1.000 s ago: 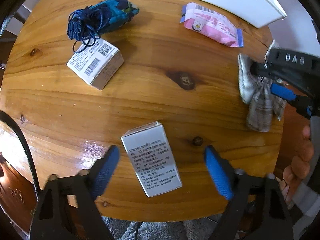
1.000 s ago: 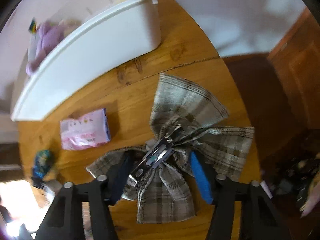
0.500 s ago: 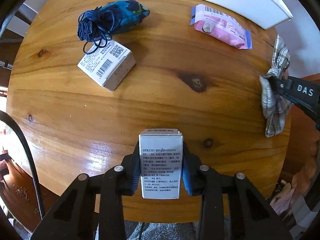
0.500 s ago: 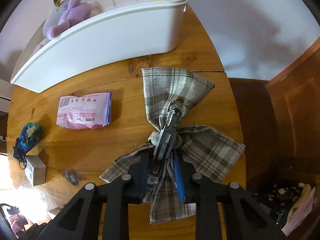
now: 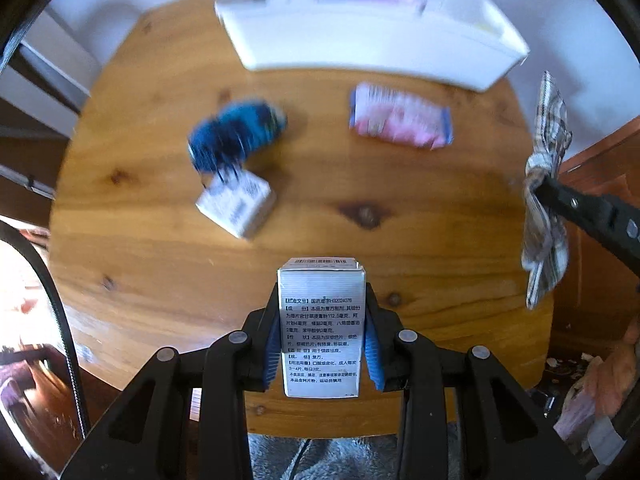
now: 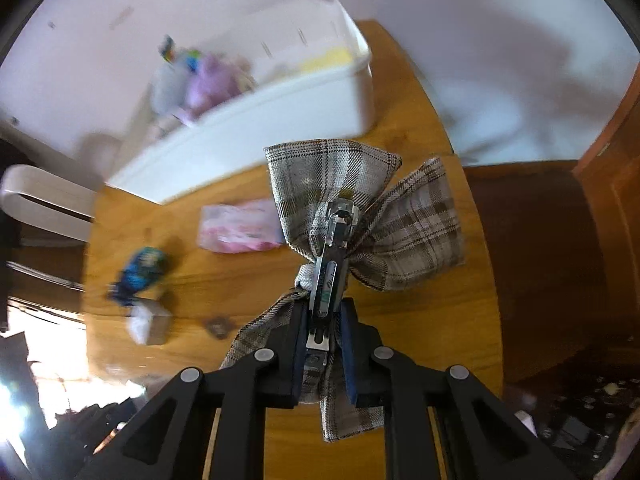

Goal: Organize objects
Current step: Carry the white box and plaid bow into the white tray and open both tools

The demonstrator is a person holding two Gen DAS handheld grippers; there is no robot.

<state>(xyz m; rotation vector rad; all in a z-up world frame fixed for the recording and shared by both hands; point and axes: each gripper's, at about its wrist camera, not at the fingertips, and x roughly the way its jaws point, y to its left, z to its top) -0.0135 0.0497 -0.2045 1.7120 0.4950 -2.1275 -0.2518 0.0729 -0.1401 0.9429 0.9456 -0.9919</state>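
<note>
Left gripper (image 5: pixel 322 350) has its blue pads pinched tight on both sides of a silver medicine box (image 5: pixel 321 326), printed face up to the camera, held clear above the near edge of the round wooden table (image 5: pixel 420 208). Right gripper (image 6: pixel 323 350) is clamped on the metal clip (image 6: pixel 334 256) of a plaid bow hair clip (image 6: pixel 360 216), and the bow's loops fan out past the fingertips with its tails hanging down between the jaws. From the left wrist view that bow (image 5: pixel 546 200) shows at the far right, off the table's right edge, pinched at the knot by the dark tip of the right gripper.

Moving out across the table: a second small white box (image 5: pixel 236 204) lies left of centre, and touching its far side sits a blue pouch with dark cord (image 5: pixel 236 132), blurred. Right of that, apart from it, is a pink packet (image 5: pixel 400 120). Along the far edge stands a long white bin (image 5: pixel 360 40), with a purple soft toy (image 6: pixel 208 84) and other blurred things inside. A knot in the wood (image 5: pixel 364 214) marks the middle.
</note>
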